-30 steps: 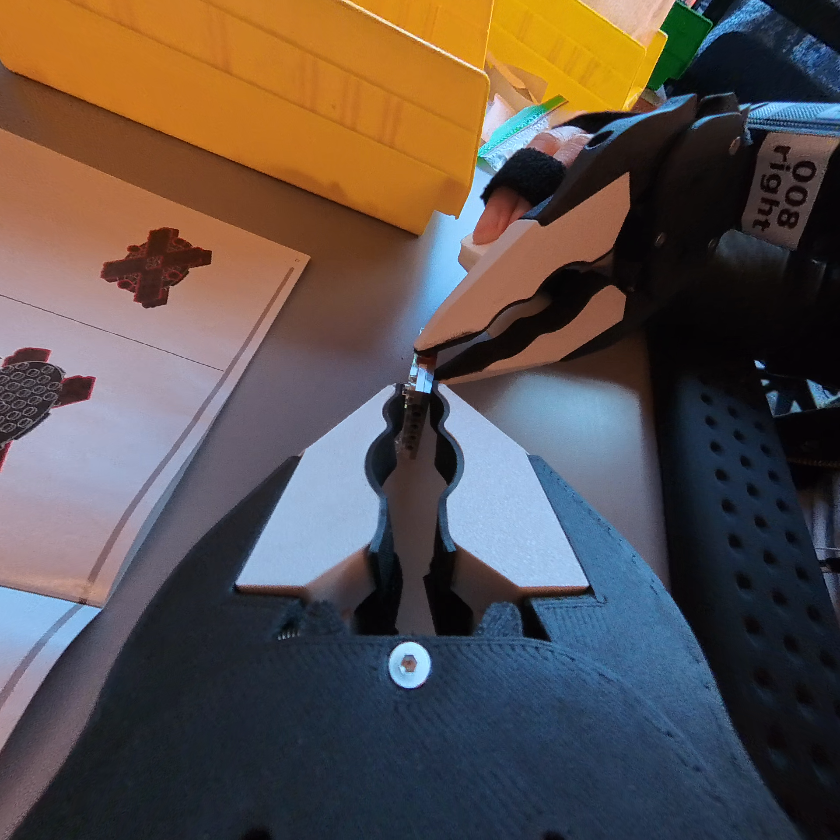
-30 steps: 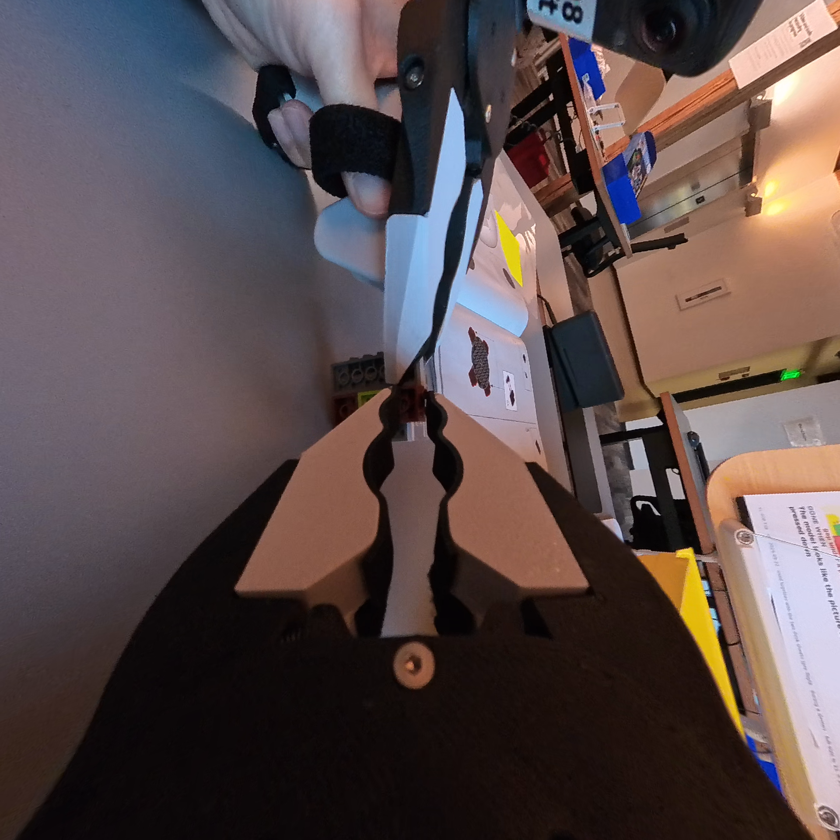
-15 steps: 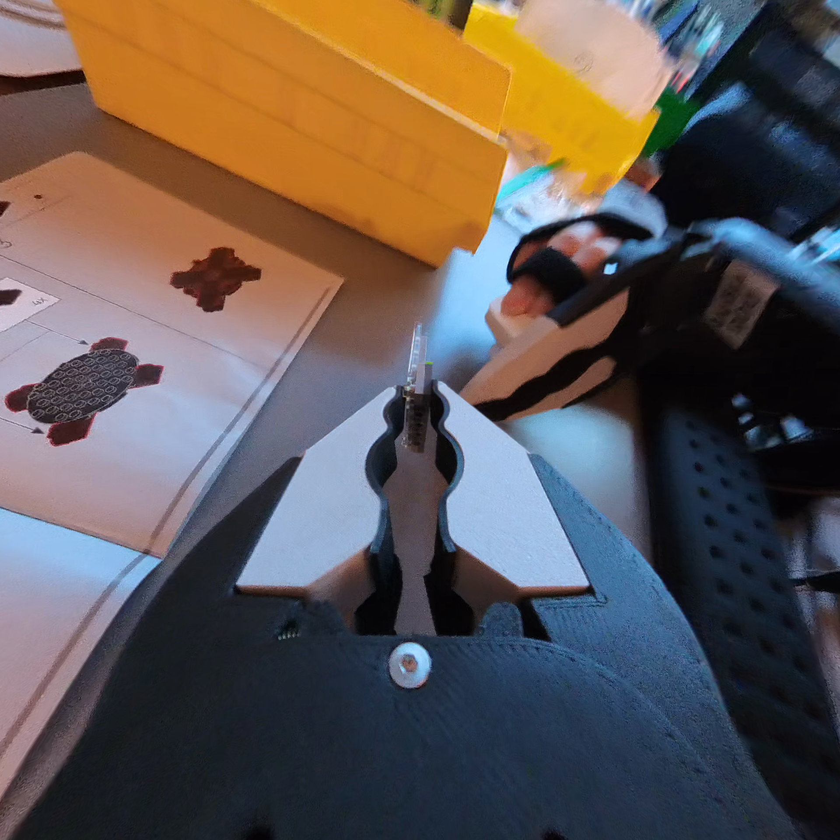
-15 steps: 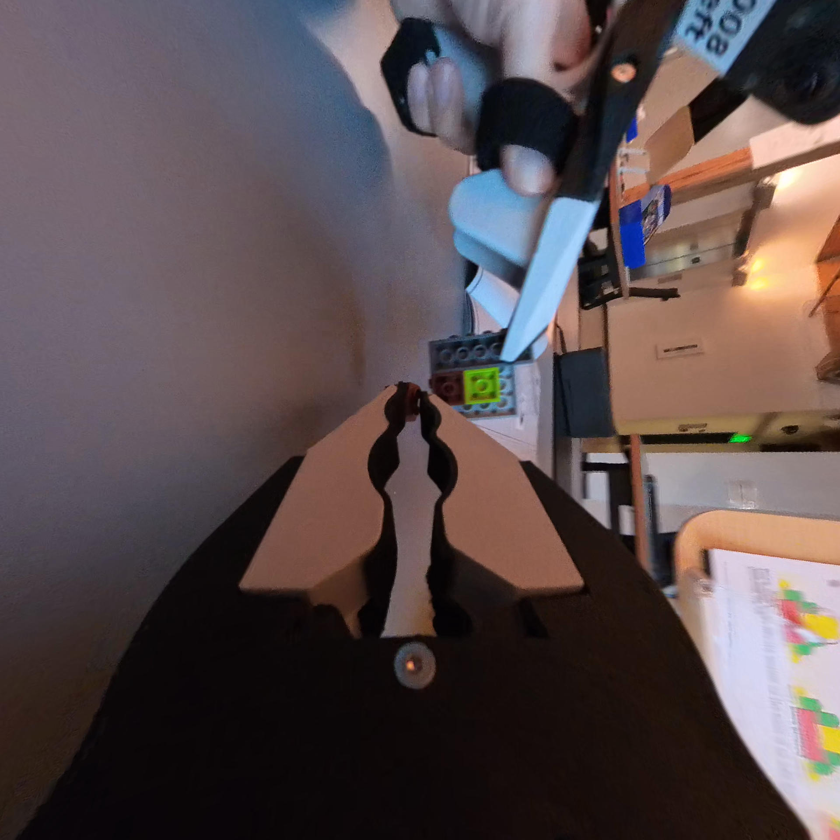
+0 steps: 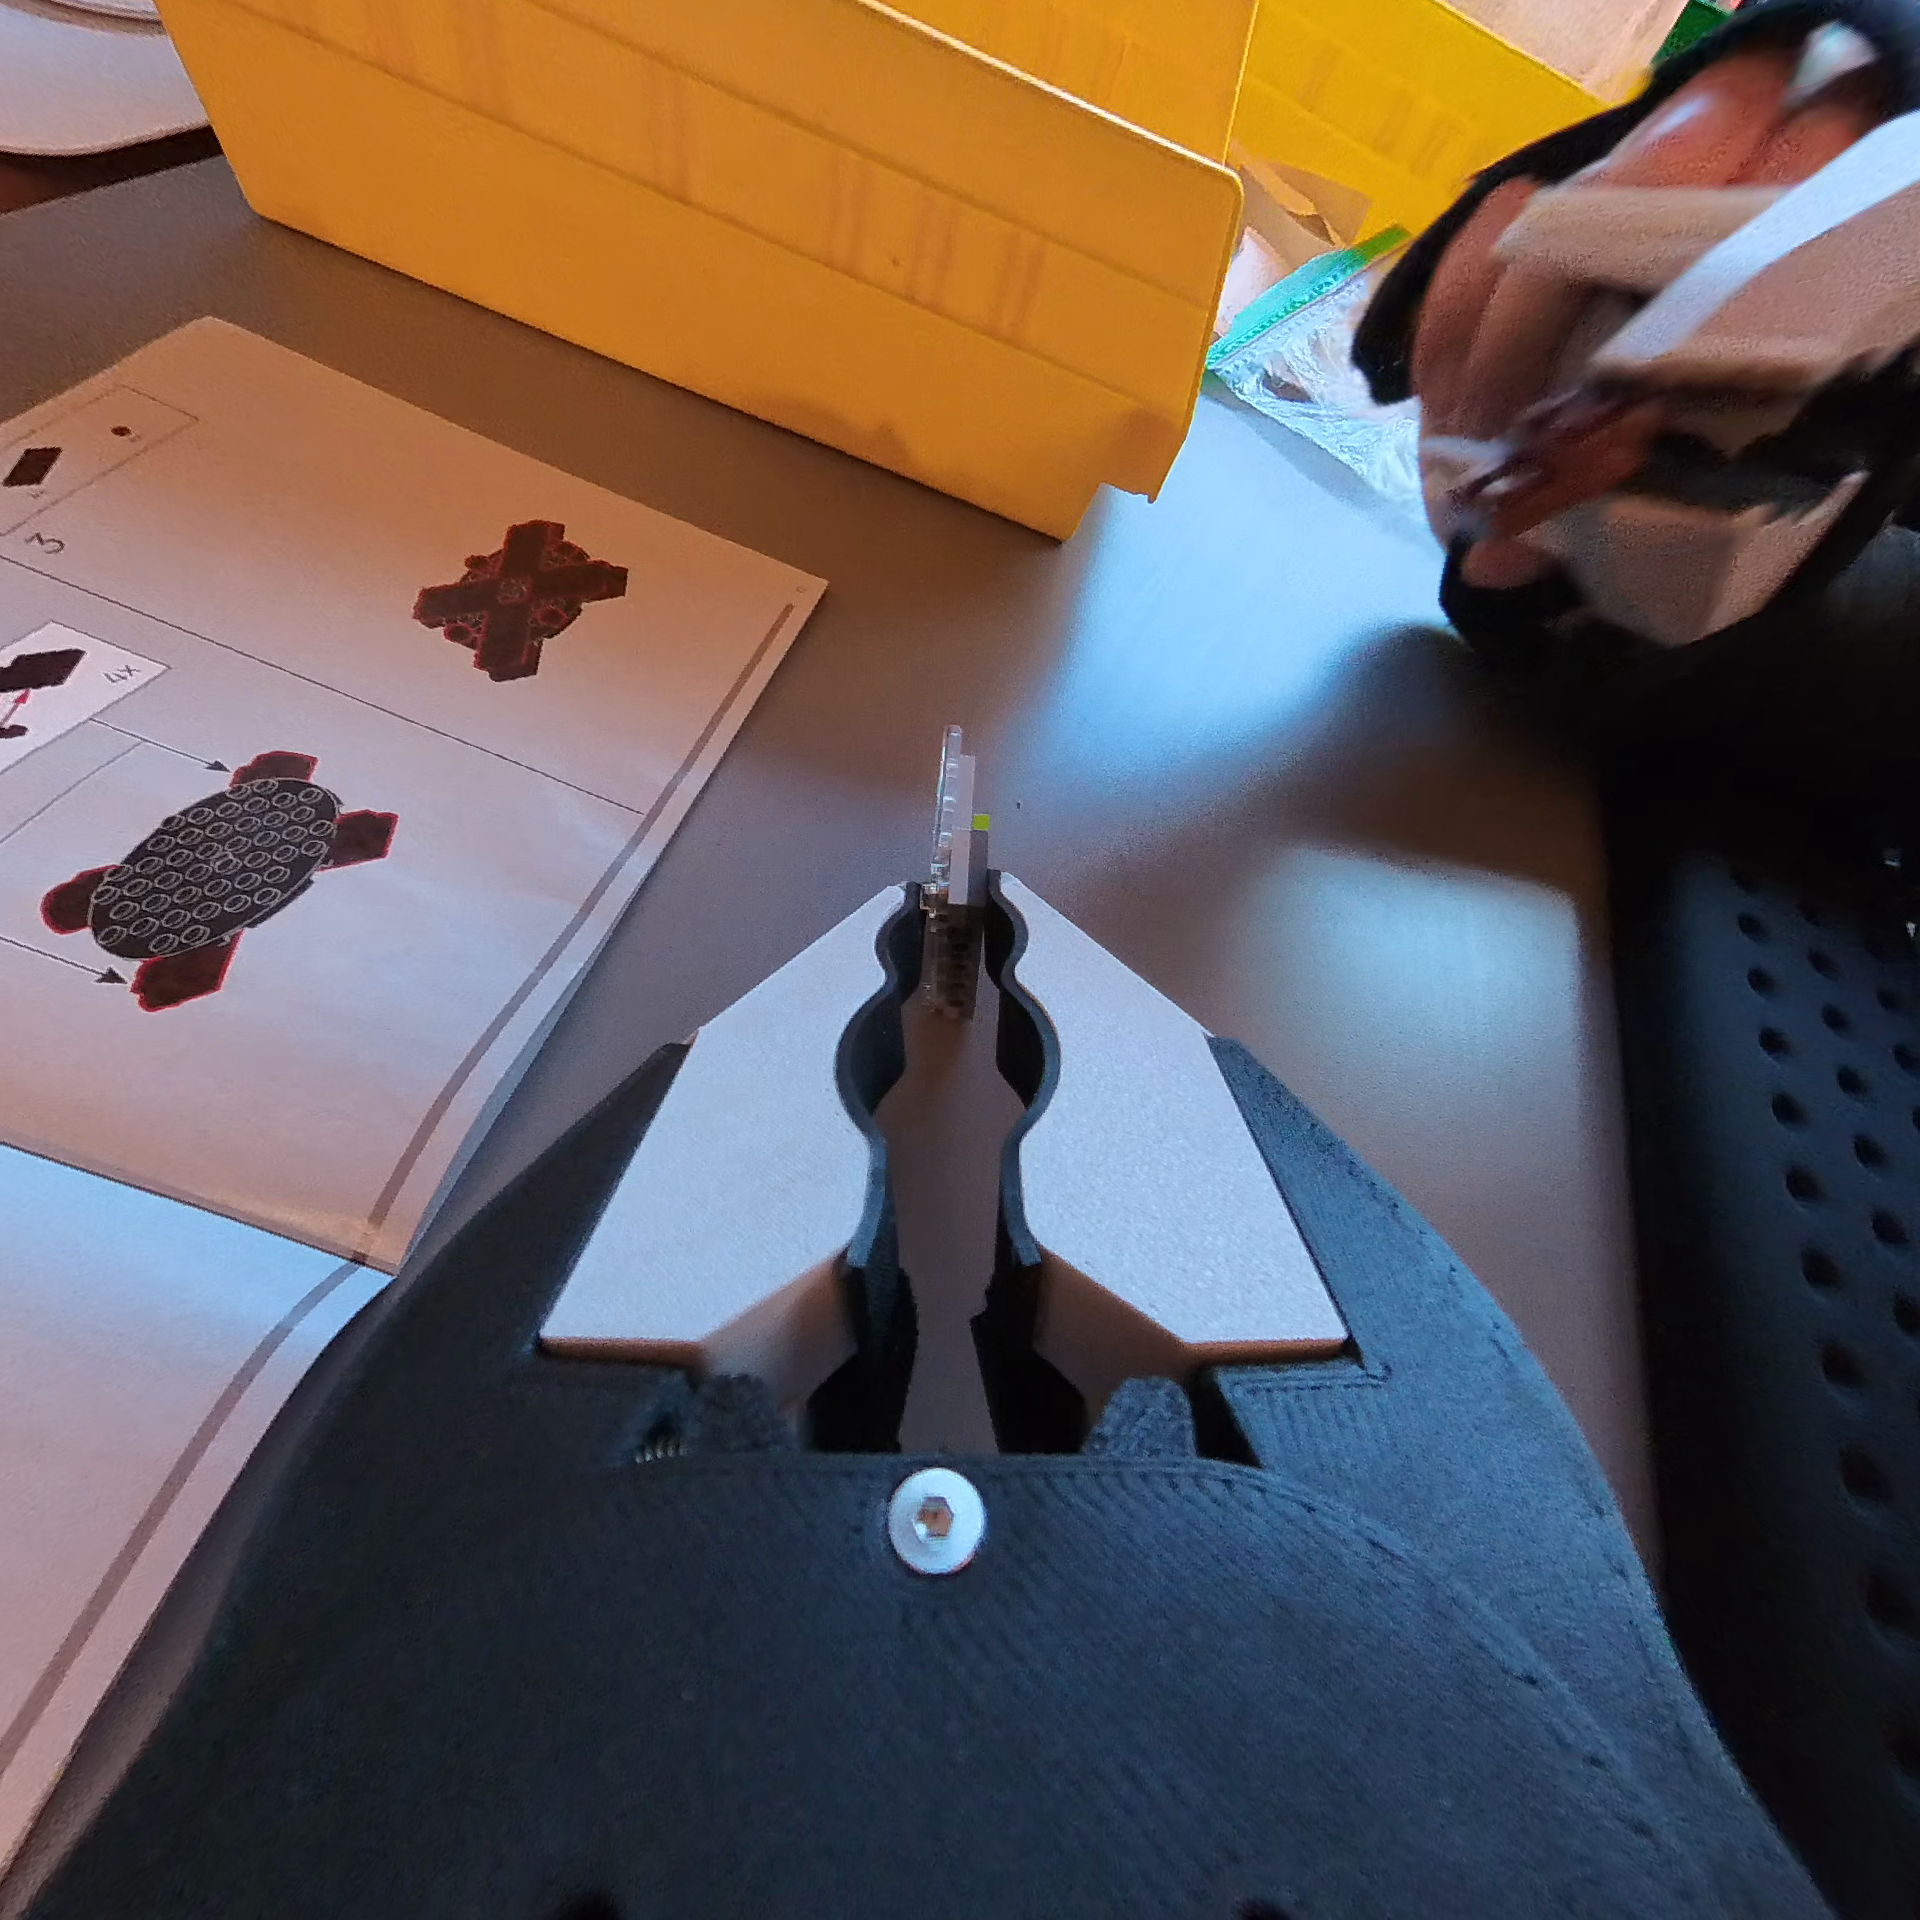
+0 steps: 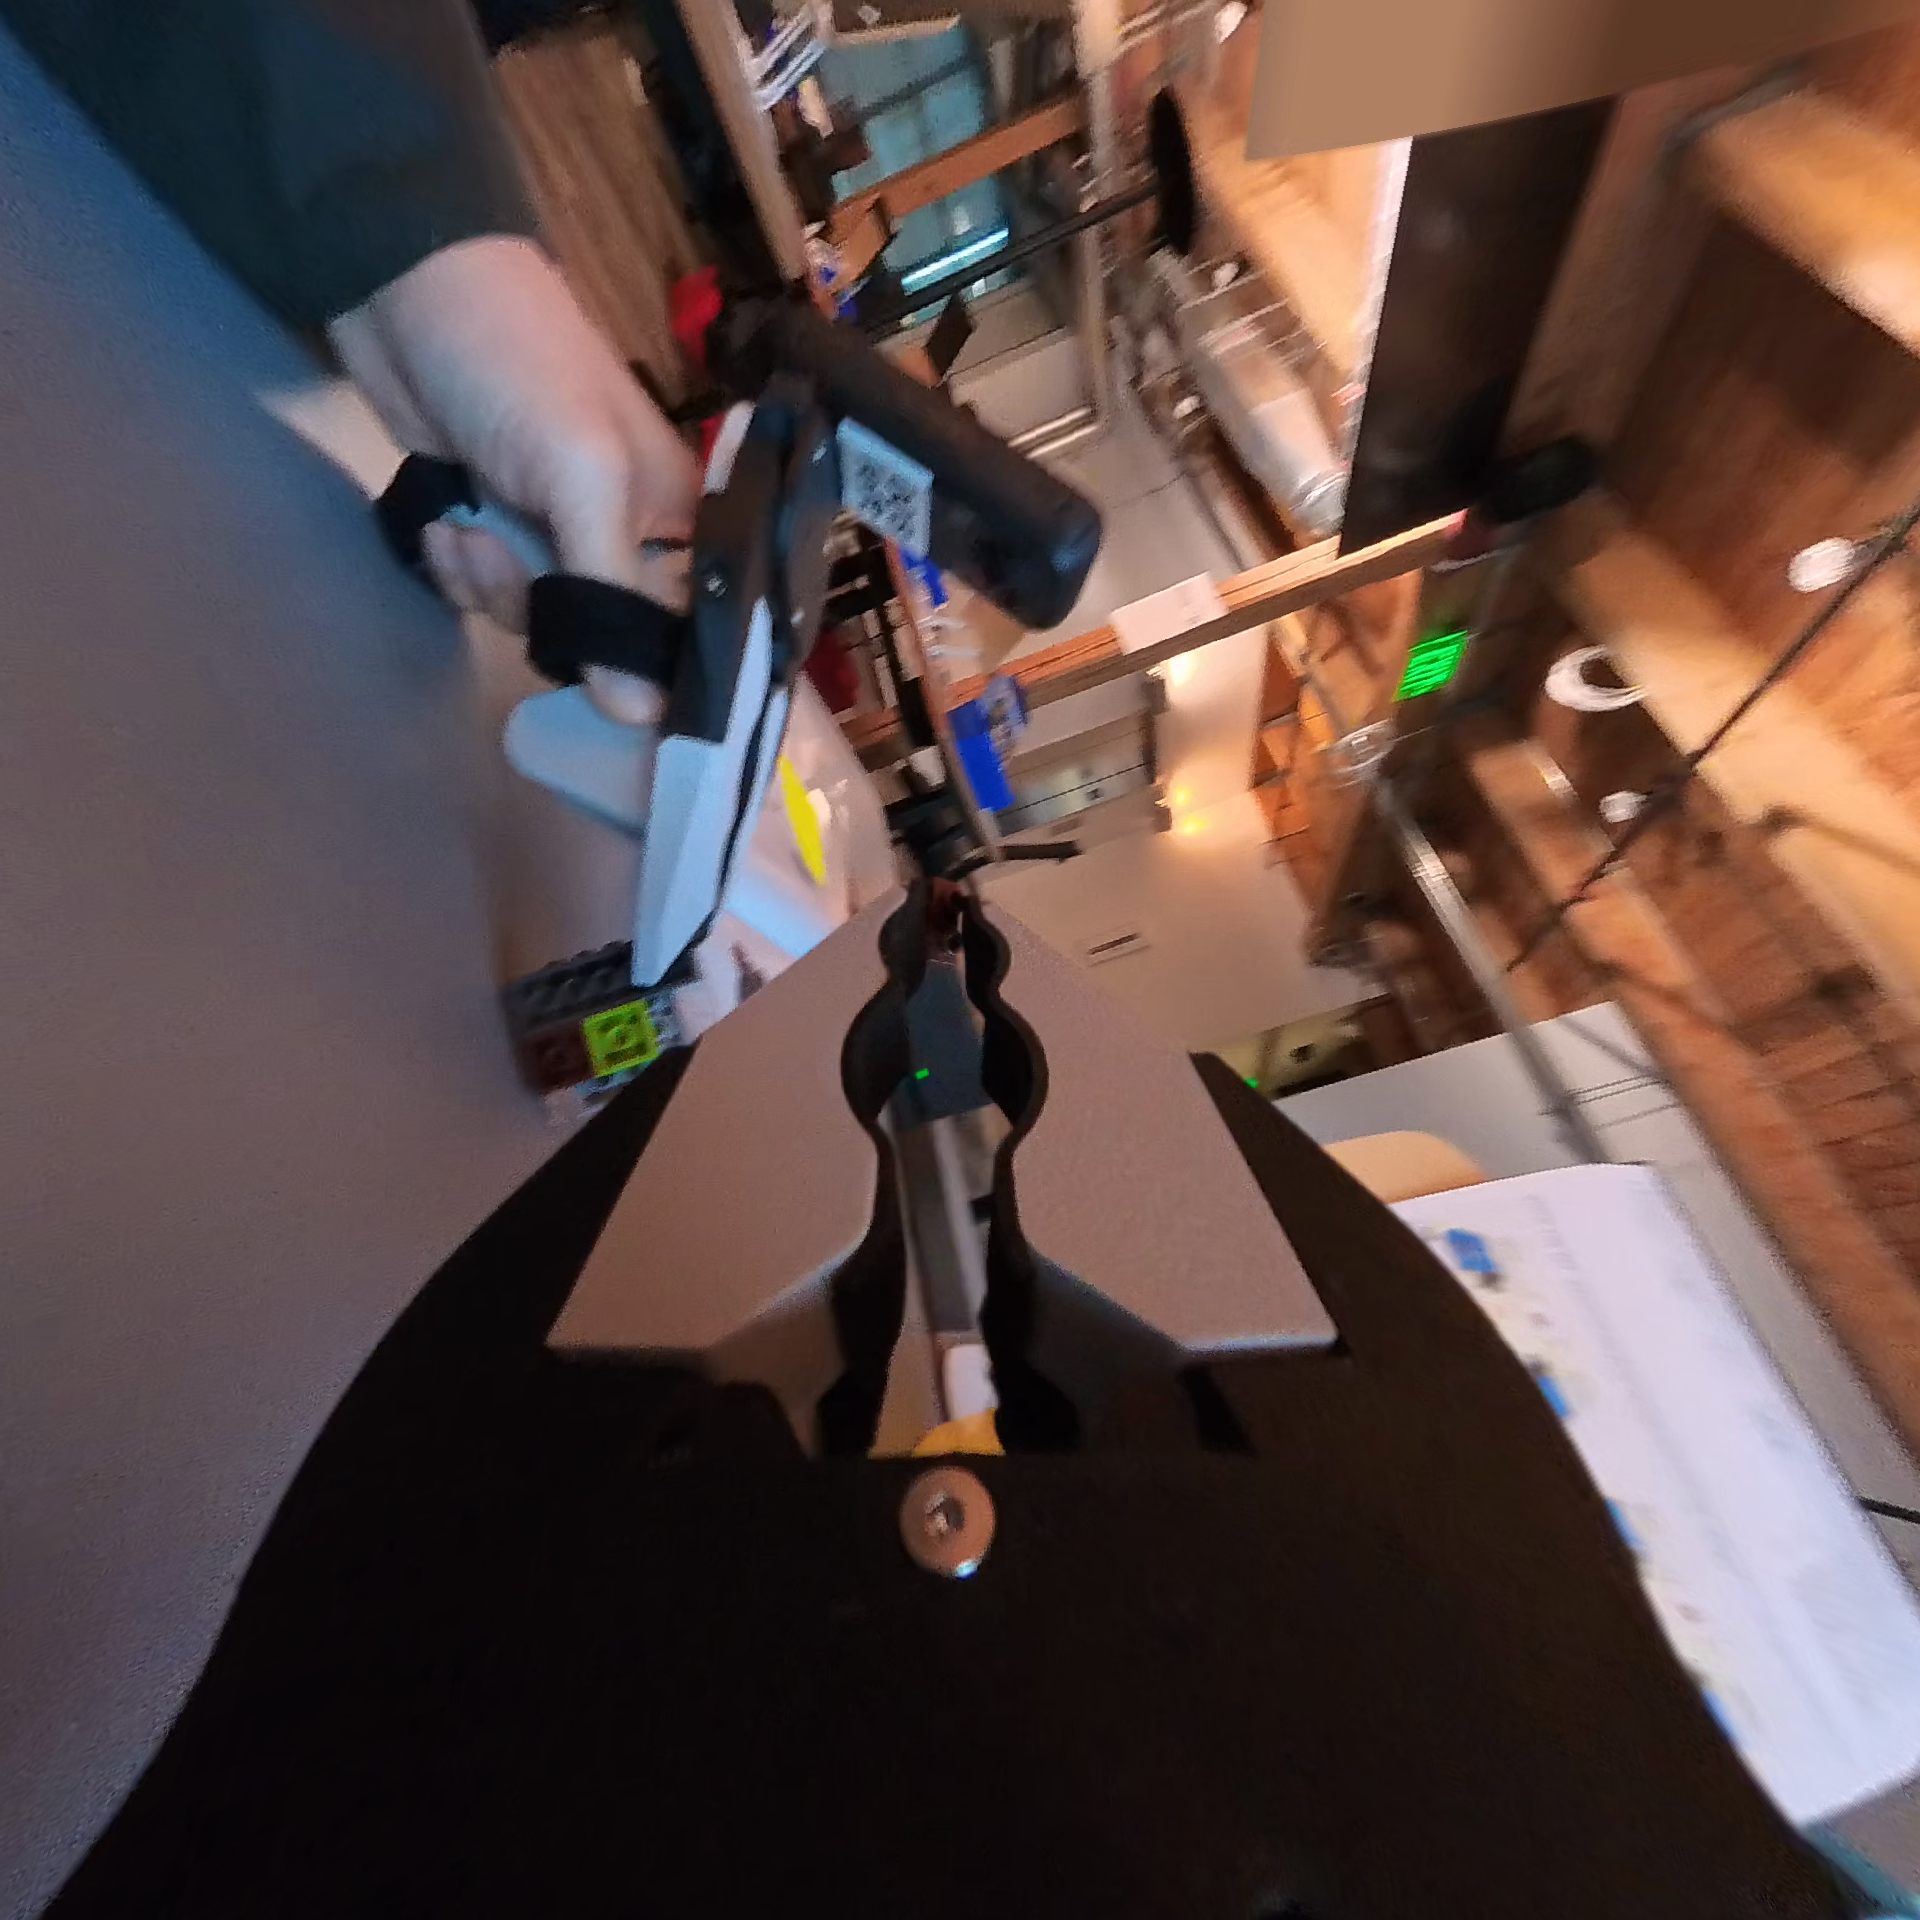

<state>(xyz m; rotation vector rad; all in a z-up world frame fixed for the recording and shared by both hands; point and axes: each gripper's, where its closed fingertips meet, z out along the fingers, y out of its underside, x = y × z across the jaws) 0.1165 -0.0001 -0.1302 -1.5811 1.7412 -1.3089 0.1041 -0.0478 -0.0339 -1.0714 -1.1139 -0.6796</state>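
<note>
Since a second ago the right gripper (image 5: 1475, 499) has drawn away from the left gripper (image 5: 954, 896) and now sits well apart, up and to its right, blurred. Left jaws are nearly closed, clamping a small brick assembly (image 5: 958, 873) edge-on, its long axis running forward beyond the tips. Right gripper's jaws are pinched on a small dark red piece (image 6: 943, 912); farther off lie the instruction sheet (image 5: 343, 748) and yellow bin (image 5: 727, 239).

We're seeing the right gripper (image 6: 948, 914) pinching a small red piece (image 6: 943, 912); the left gripper (image 6: 665, 961) is gripping a brick assembly (image 6: 597, 1023), both slightly apart.
</note>
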